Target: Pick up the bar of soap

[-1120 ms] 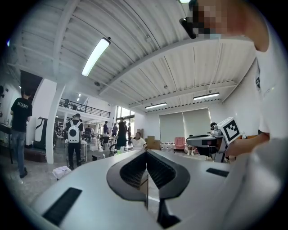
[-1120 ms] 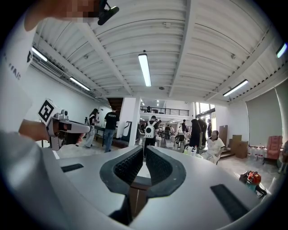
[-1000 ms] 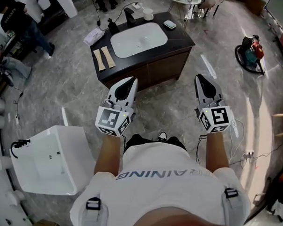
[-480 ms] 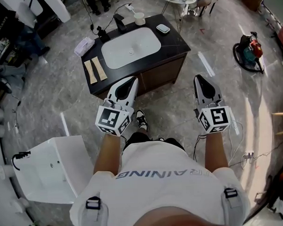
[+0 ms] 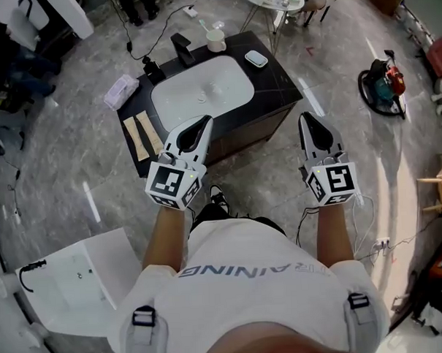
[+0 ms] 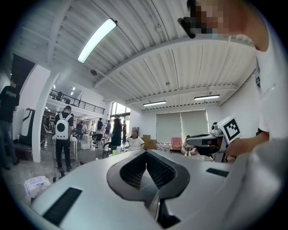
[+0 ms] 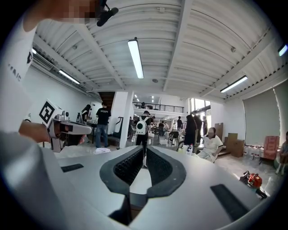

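In the head view a small pale bar of soap on a dish (image 5: 257, 58) lies at the far right corner of the dark vanity counter (image 5: 275, 82), beside the white sink basin (image 5: 203, 92). My left gripper (image 5: 202, 124) is held in front of the vanity's near edge, jaws shut and empty. My right gripper (image 5: 307, 121) hangs over the floor right of the vanity, well short of the soap, jaws also shut with nothing in them. Both gripper views look out across the room, with the closed jaw tips (image 6: 146, 152) (image 7: 145, 150) in the foreground and no soap in sight.
On the counter stand a black faucet (image 5: 182, 48), a white cup (image 5: 216, 41), a dark bottle (image 5: 153, 69), a tissue pack (image 5: 120, 91) and two beige strips (image 5: 142, 135). A white tub (image 5: 72, 288) sits on the floor at left, a teal machine (image 5: 382, 92) at right. People stand in the room beyond.
The vanity has come closer and turned in the head view as the person steps toward it. Both grippers keep their pose and stay shut.
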A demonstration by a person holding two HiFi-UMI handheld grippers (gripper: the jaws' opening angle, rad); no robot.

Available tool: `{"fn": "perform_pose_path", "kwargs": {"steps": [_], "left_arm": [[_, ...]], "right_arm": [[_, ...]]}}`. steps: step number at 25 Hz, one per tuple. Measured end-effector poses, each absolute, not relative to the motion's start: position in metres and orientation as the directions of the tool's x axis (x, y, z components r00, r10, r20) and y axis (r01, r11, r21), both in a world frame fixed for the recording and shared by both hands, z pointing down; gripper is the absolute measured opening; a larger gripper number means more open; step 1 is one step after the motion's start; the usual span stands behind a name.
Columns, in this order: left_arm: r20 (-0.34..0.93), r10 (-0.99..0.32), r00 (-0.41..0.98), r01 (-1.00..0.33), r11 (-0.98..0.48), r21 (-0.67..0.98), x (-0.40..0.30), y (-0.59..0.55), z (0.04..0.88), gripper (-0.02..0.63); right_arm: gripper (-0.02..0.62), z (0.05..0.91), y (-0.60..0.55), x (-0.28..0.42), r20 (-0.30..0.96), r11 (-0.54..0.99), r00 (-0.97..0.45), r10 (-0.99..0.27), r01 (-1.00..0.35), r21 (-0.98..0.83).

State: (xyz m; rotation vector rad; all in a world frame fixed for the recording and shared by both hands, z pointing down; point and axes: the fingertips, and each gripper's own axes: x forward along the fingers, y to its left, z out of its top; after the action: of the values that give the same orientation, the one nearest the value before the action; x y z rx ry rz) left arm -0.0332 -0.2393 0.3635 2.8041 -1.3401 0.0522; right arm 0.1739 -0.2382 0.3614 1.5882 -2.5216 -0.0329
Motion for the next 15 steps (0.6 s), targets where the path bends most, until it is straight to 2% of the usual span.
{"fn": "perform_pose_path", "kwargs": {"steps": [10, 15], "left_arm": [[0.062, -0.799, 0.598, -0.801, -0.596, 0.051, -0.121, -0.321, 0.378, 0.011], [0.068, -0.812, 0.579, -0.815, -0.575, 0.072, -0.139, -0.340, 0.384, 0.009]], "right_arm": [[0.031, 0.361, -0.332, 0.097, 0.167, 0.452, -0.430, -0.887, -0.883, 0.125], [0.031, 0.370, -0.358, 0.082, 0.192, 0.489, -0.461, -0.866, -0.861, 0.138]]}}
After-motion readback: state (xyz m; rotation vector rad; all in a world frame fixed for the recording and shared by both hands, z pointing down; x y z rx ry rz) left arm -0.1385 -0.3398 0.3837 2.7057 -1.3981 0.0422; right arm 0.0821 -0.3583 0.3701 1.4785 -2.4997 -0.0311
